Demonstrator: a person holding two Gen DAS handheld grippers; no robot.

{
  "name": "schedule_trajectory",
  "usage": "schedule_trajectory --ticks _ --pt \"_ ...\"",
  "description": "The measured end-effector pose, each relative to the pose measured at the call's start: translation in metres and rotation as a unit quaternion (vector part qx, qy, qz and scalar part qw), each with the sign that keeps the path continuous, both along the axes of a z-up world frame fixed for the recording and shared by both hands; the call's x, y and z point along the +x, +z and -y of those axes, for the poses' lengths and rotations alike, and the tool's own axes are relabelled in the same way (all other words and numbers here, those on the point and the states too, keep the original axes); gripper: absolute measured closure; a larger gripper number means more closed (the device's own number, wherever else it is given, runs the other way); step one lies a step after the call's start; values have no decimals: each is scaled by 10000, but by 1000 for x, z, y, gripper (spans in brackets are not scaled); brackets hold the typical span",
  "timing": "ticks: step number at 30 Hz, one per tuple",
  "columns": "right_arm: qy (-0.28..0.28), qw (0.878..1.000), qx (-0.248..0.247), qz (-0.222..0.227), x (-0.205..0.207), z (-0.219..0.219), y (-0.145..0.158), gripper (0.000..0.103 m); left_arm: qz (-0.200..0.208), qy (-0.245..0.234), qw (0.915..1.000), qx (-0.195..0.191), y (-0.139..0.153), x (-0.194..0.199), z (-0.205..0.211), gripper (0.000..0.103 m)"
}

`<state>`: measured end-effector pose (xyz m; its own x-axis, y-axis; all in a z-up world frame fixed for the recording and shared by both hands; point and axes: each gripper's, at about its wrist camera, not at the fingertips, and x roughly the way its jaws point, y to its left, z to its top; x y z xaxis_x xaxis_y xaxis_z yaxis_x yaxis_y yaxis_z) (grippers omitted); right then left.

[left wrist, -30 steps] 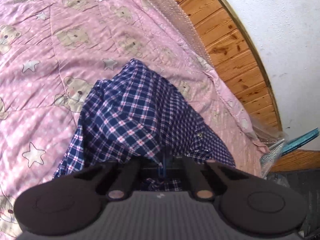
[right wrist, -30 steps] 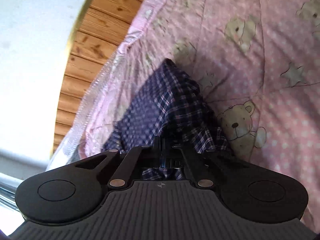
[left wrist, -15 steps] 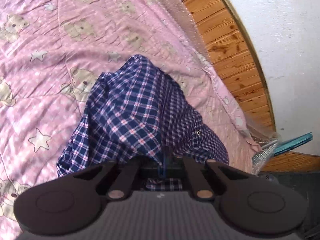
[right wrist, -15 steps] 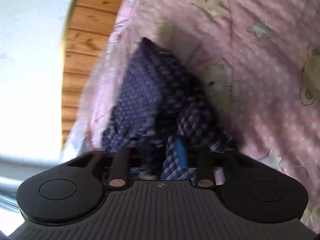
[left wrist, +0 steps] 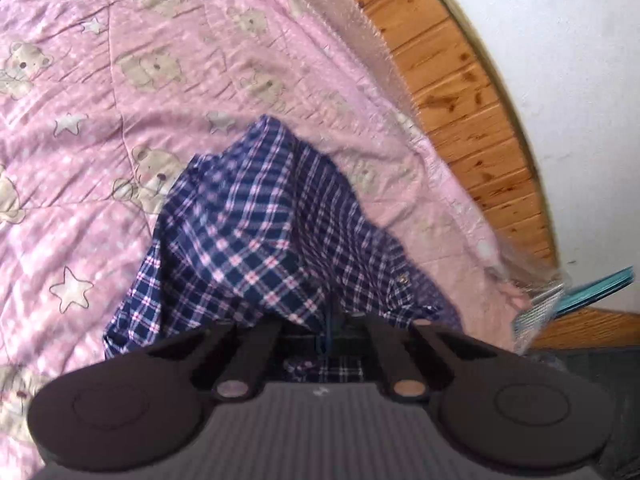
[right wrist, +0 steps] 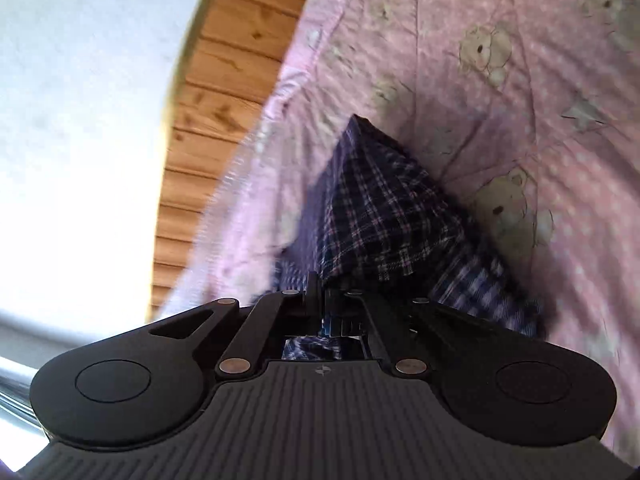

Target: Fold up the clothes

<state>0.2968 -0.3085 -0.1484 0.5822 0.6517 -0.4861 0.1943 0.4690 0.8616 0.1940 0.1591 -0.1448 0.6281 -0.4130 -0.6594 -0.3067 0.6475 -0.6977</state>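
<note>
A navy, pink and white plaid shirt (left wrist: 256, 232) lies bunched on a pink quilt (left wrist: 100, 100) printed with bears and stars. One end rises from the quilt straight into my left gripper (left wrist: 326, 322), whose jaws are shut on the fabric; cloth covers the tips. In the right wrist view the same plaid shirt (right wrist: 384, 216) runs up in a taut ridge to my right gripper (right wrist: 322, 296), whose jaws are pressed together on a fold of it. Some plaid cloth also shows below the jaws in both views.
The pink quilt (right wrist: 540, 80) ends near a wooden panelled board (left wrist: 472, 92) under a white wall (left wrist: 560, 40). Clear bubbly plastic (left wrist: 348, 12) lines the bed's edge. A teal flat object (left wrist: 596, 286) sticks out at the right. A metal rail (right wrist: 12, 392) shows at lower left.
Half a second ago the right jaws stood apart with a blue pad showing; now they are shut on the cloth again, and that view has shifted and rolled. The left grip is unchanged.
</note>
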Motion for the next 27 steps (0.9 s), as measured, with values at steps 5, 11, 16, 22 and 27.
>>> schedule_trajectory --ticks 5,11,16,22,27 --pt "254 9961 -719 -438 -6 0 -16 103 -523 -212 9981 238 -17 -9 2 101" --pt "513 9761 -2096 -249 -9 -5 -12 92 -702 -356 9955 534 -47 -13 4 94" --pt "368 9345 -3423 908 -24 -10 56 84 -66 -395 9933 1080 2 -39 -12 82" --pt "1604 9336 -2995 1137 4 -39 10 87 28 -380 9898 1376 -13 -12 -7 81" --pt "1181 9571 -2617 390 9 19 -26 103 -422 -347 9904 1271 -48 -18 -22 87"
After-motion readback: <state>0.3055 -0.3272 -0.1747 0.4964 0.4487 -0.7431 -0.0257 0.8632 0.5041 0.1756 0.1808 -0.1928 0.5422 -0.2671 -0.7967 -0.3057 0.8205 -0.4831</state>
